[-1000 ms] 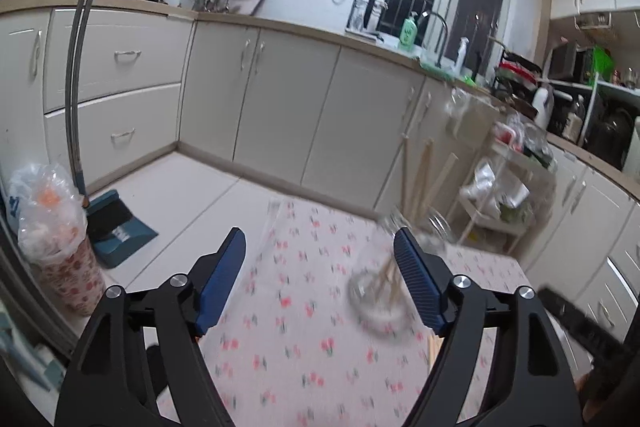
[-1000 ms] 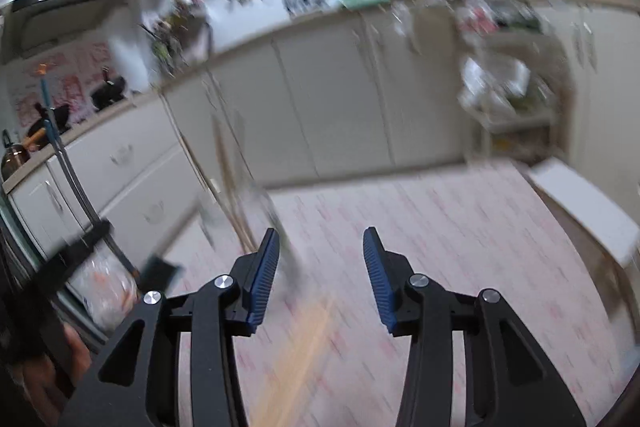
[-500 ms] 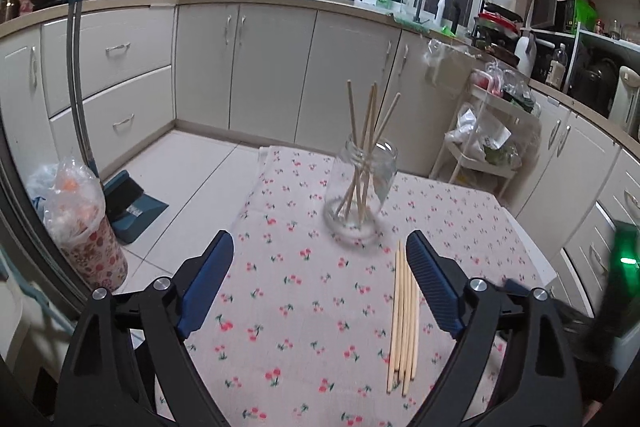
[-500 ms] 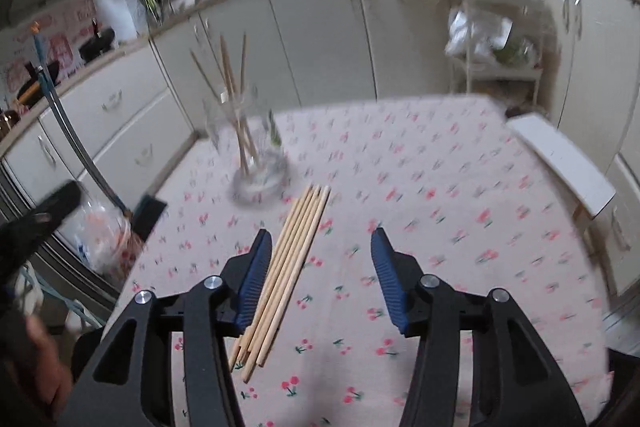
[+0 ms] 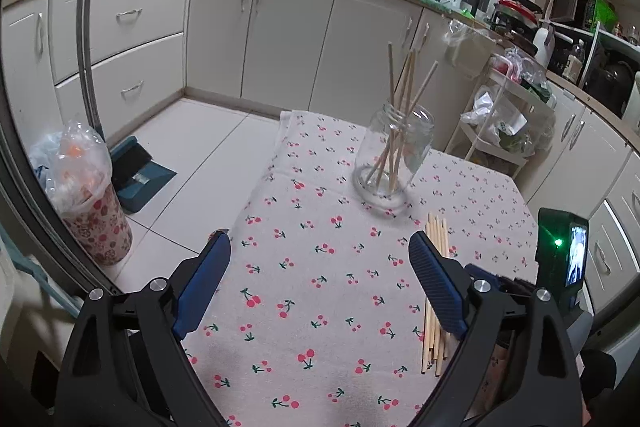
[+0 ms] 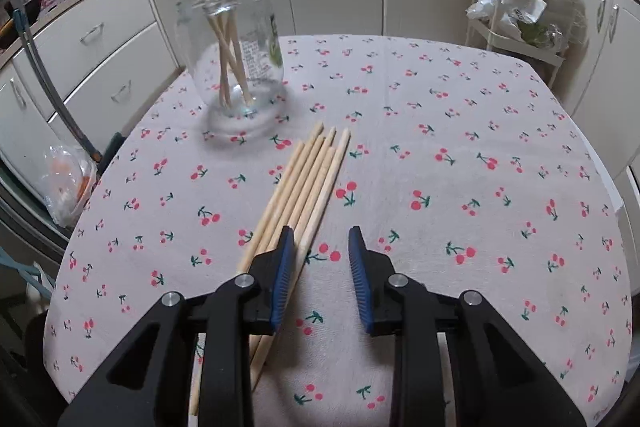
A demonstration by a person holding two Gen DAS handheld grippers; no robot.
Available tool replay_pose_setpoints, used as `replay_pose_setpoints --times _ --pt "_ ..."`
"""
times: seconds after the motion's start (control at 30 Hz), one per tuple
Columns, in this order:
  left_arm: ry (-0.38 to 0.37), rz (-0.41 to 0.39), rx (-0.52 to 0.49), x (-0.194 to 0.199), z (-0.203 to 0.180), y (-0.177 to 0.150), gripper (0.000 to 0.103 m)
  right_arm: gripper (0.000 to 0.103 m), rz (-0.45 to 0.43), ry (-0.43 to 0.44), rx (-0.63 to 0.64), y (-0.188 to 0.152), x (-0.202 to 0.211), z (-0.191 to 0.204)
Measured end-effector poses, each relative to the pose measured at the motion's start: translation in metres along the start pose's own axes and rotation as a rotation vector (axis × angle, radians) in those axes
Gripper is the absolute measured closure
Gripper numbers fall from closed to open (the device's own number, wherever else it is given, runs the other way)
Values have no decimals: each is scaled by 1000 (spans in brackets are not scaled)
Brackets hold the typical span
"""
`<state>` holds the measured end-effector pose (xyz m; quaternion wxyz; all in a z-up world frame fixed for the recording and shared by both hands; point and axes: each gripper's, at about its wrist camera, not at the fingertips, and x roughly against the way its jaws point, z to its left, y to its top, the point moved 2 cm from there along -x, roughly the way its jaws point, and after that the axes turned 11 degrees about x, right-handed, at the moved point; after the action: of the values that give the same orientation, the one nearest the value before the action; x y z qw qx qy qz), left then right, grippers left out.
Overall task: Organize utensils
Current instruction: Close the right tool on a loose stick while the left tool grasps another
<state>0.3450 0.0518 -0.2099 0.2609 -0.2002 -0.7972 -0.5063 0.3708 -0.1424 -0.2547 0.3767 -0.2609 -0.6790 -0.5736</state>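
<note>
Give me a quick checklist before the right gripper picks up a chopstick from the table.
1. Right hand-held gripper open and empty: ok.
2. Loose wooden chopsticks lying flat on the cherry-print tablecloth: ok.
3. One chopstick centred between the jaws: not ok; the bundle runs mostly under the left finger.
4. Clear glass jar upright with its mouth open, chopsticks already inside: ok.
5. Left hand-held gripper open, clear of the jar: ok.
6. Chopsticks separated enough to take one: cannot tell.

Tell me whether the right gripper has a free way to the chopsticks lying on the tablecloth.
Probably yes. The right gripper is open and hangs just over the loose chopsticks; nothing lies between them, and the jar stands farther back.
</note>
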Motion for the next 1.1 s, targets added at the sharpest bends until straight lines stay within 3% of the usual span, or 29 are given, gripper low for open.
replay_pose_setpoints --times 0.23,0.4,0.57,0.83,1.1 --pt "-11 53 -45 -21 -18 -10 16 75 35 -1 79 -6 0 -24" --pt "-30 98 -113 -45 -41 -21 16 75 50 8 65 -9 3 -49" --pt "-48 150 -191 -80 -70 -30 16 75 47 31 74 -16 2 -50" --pt "25 219 -277 -129 -97 -38 16 75 23 102 10 -19 4 -62" --pt "66 271 -311 -151 -100 -47 19 75 6 139 -16 -21 4 -67"
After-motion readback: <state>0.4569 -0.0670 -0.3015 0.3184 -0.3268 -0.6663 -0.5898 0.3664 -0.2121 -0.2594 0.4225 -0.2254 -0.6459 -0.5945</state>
